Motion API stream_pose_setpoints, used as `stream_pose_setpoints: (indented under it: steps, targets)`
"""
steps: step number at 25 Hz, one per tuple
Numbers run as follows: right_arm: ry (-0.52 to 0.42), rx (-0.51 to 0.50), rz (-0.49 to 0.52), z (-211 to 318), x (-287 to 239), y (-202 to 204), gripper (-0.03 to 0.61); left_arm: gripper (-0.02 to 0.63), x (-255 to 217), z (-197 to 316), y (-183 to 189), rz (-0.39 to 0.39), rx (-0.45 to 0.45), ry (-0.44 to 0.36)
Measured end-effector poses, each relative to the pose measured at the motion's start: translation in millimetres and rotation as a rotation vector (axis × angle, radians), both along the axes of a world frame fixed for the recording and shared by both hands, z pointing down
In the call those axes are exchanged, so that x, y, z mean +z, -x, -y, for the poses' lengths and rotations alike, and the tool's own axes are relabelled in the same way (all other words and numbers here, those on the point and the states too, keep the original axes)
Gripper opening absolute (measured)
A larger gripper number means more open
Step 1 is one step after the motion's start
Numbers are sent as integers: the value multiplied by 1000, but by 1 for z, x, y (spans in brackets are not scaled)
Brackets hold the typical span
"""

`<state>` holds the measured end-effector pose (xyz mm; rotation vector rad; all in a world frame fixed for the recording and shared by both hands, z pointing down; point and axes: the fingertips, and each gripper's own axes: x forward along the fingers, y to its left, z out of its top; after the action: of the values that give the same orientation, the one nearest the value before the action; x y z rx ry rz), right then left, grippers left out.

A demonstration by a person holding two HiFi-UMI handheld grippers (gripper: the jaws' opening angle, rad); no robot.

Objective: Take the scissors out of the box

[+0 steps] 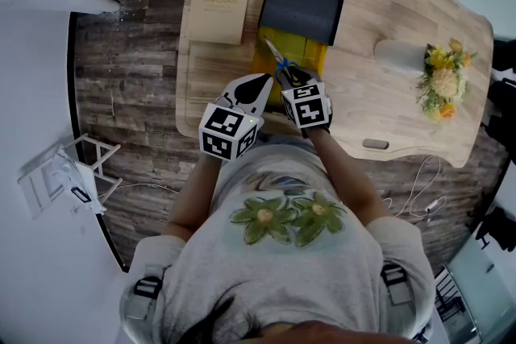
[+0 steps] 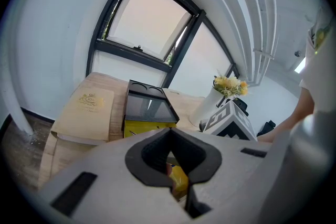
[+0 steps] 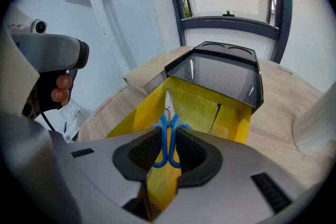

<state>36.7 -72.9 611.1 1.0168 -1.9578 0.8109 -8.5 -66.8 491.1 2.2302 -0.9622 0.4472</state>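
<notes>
We find the right gripper (image 3: 168, 145) pressed onto the blue handle loops of the scissors (image 3: 168, 131), one jaw on each side. The blades point far, over the open yellow inside of the box (image 3: 137, 113). The black lid (image 1: 302, 0) covers the far half of the box, so only the near half is open. The left gripper (image 2: 171, 157) has its jaws together at the near left corner of the box. A strip of yellow shows in their gap, which we judge to be a box flap pinched to steady it, though the view is tight. We judge the step in hand to be the lift-out: the scissors are gripped, but their blades are not yet clear of the box walls. To do it well, we advise raising the right gripper straight up first, then drawing it near, so the tips do not catch the lid's near edge or the yellow side flaps. The grip lies on the loops only, so the blades may swing or droop, and a slow, level lift is called for. The left hold needs to be firm so the light box does not ride up. The bare table (image 1: 379, 105) to the right, short of the vase (image 1: 399, 56), offers a landing place.
</notes>
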Motion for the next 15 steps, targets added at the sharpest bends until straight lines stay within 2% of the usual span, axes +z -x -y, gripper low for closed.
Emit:
stream_pose_setpoints:
  steps: [15]
  targets:
    - [-51,23,11,11,-20,-9,86,6,-6,-1,6,10,2,-17]
